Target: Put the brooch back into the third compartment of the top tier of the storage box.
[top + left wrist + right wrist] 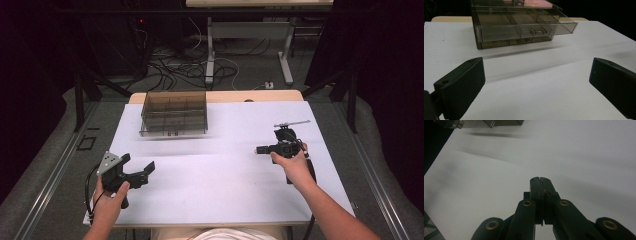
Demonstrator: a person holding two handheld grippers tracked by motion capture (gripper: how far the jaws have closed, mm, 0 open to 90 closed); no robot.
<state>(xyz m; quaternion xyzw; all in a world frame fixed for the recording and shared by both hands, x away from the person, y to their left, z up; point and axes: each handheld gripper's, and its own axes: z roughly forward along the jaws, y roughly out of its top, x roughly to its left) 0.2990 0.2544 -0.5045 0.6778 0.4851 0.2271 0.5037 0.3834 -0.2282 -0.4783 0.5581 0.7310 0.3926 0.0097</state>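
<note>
High view: drawer box at table's far left, top drawer pulled out.

Left gripper view: left gripper wide open, empty; approach drawer squarely.

Right gripper view: right gripper fully closed, empty.

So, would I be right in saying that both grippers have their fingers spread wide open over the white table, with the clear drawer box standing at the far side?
Not quite: only the left gripper is open. The right gripper has its fingers pressed together with nothing between them, as the right gripper view shows. The drawer box does stand at the far side of the white table.
</note>
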